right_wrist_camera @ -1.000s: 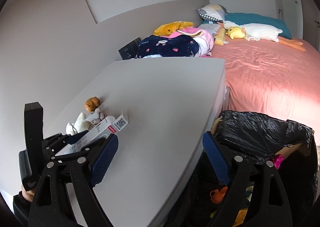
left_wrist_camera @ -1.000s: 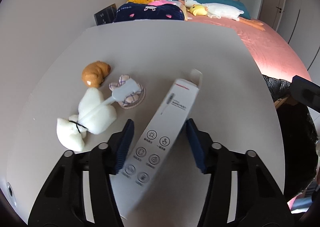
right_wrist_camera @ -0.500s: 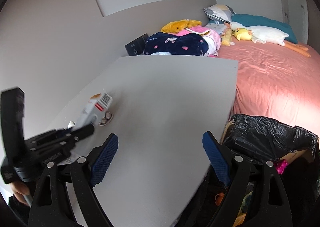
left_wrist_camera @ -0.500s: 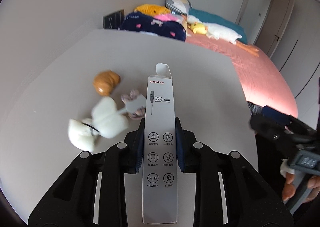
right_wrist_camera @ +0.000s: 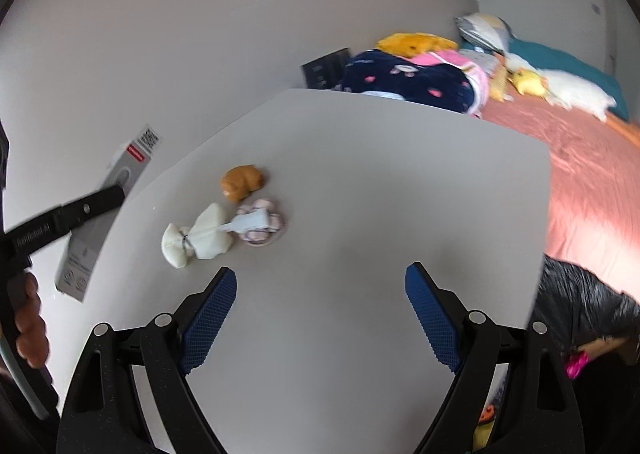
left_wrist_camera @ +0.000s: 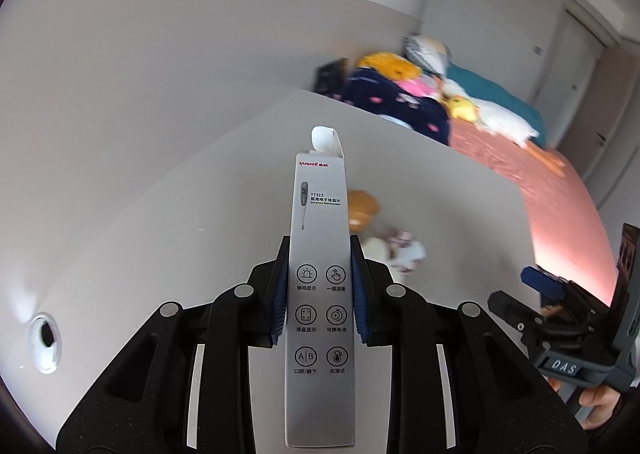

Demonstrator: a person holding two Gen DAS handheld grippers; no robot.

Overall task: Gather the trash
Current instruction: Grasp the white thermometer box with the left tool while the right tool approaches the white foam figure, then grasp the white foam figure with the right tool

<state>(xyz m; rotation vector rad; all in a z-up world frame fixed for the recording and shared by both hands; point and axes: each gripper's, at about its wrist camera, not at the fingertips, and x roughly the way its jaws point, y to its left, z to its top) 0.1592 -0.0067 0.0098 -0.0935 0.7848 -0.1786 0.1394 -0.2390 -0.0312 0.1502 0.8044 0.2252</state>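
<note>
A long silver thermometer box (left_wrist_camera: 320,294) with an open top flap is held up off the white table (left_wrist_camera: 420,194). My left gripper (left_wrist_camera: 319,254) is shut on it, a blue pad pressing on each side. In the right wrist view the same box (right_wrist_camera: 100,214) hangs at the far left, past the table's edge, in the black left gripper (right_wrist_camera: 60,216). My right gripper (right_wrist_camera: 320,274) is open and has nothing in it above the table's near part. A black trash bag (right_wrist_camera: 580,306) hangs open at the table's right edge.
A brown plush (right_wrist_camera: 242,182), a white plush (right_wrist_camera: 200,238) and a round pink plaid piece (right_wrist_camera: 262,224) lie left of centre on the table. Beyond the table lies a pink bed (right_wrist_camera: 592,182) with pillows and soft toys. A cable hole (left_wrist_camera: 44,338) is in the table's left.
My left gripper shut on the box, which lay slanted on the table, and lifted it up and to the left. My right gripper swung left from the bag toward the toys.
</note>
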